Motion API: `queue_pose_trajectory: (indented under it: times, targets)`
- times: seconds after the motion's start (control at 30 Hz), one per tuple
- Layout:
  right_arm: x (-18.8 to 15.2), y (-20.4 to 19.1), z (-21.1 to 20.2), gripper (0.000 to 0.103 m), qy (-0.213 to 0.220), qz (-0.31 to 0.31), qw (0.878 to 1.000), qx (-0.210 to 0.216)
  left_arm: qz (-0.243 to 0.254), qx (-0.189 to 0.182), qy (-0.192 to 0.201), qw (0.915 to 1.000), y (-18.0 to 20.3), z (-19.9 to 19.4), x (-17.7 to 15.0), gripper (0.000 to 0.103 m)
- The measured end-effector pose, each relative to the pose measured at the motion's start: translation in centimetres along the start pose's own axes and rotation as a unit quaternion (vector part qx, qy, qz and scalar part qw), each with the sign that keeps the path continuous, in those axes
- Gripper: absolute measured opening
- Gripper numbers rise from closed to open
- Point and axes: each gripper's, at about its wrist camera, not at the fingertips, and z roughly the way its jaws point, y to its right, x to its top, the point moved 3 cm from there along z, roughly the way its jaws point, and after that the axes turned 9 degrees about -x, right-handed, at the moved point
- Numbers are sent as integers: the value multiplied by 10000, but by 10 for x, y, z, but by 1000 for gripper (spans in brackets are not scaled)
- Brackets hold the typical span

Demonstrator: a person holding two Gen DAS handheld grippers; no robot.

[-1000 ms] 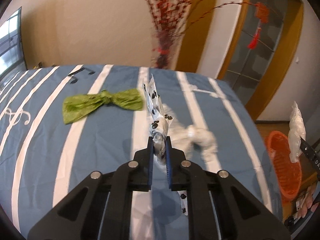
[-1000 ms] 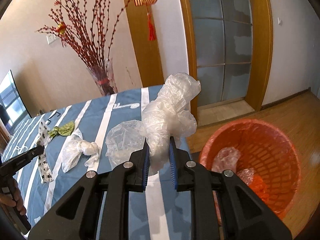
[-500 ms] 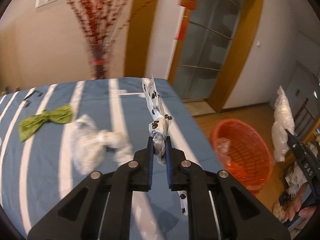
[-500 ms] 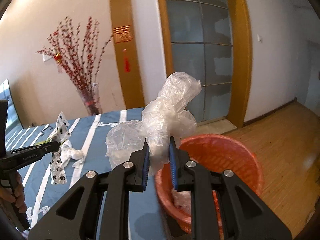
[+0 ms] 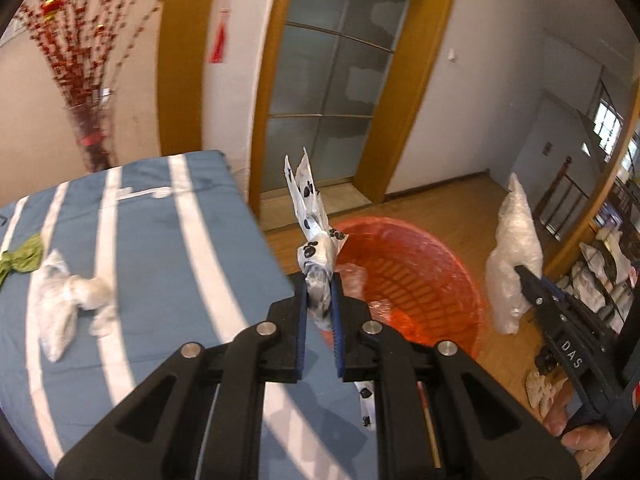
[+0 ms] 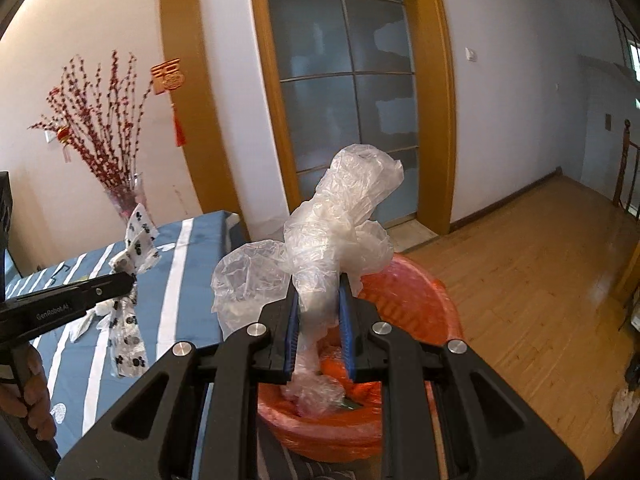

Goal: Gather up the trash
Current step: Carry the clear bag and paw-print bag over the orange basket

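Right claw (image 6: 318, 320) clamped on clear plastic bag (image 6: 340, 224) directly above orange basket (image 6: 416, 304); left claw (image 5: 320, 308), pinching paw-print bag (image 5: 316, 248), short of its rim.

Striped blue tablecloth (image 5: 152, 248), red-branch vase (image 6: 124, 200), glass door (image 6: 344, 92), wooden floor (image 6: 532, 272)

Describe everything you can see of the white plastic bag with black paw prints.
The white plastic bag with black paw prints is thin, crumpled film twisted into a long strip. The left gripper has its jaws shut on its middle. Its pointed upper end stands up above the jaws; its lower tail hangs below them. It is off the blue striped tablecloth, near the table's edge, beside the orange plastic basket.
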Motion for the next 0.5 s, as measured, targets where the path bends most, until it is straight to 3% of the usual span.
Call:
queue_pose_trajectory:
  times: [0.5]
  targets:
    - [-4,28,23,19,-194,360,9992,-19,205,-445,-347,9982,44,60,-6,13]
